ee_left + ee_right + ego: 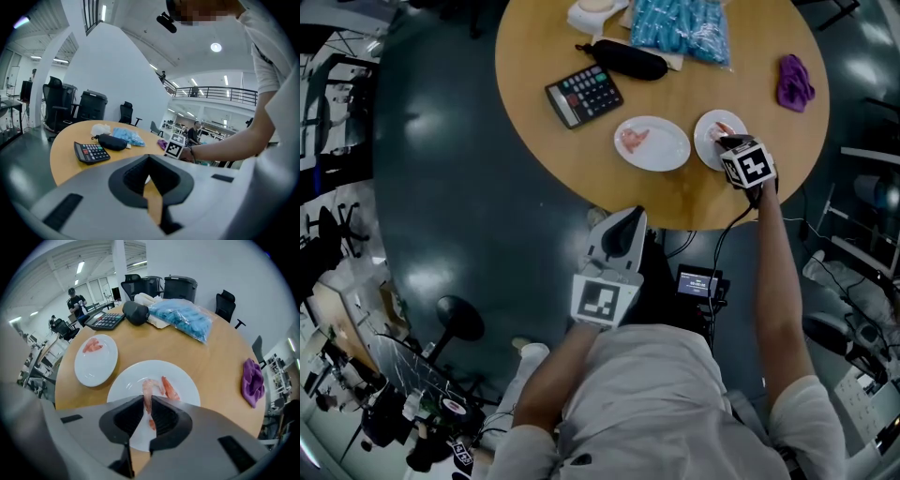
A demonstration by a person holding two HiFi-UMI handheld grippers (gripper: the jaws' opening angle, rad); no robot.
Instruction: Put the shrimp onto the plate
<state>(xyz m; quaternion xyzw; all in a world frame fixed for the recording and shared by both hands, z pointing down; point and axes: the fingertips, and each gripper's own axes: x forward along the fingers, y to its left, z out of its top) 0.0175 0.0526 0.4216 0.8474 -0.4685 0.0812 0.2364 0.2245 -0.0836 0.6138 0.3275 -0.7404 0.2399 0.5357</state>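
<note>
Two white plates sit on the round wooden table. The right plate (185, 380) (705, 141) has an orange-pink shrimp (170, 388) lying on it. My right gripper (147, 401) (727, 142) hovers low over that plate, shut on a pale pink shrimp (147, 391) that hangs between the jaws. The left plate (101, 369) (666, 150) carries one more shrimp (92, 346) (633, 140). My left gripper (149, 164) (623, 220) is held off the table's near edge, jaws together, with nothing in them.
At the table's far side lie a black calculator (584, 95), a black pouch (630, 60), a blue plastic bag (680, 28) and a white wad (595, 14). A purple cloth (794, 82) lies at the right. Dark floor and office chairs surround the table.
</note>
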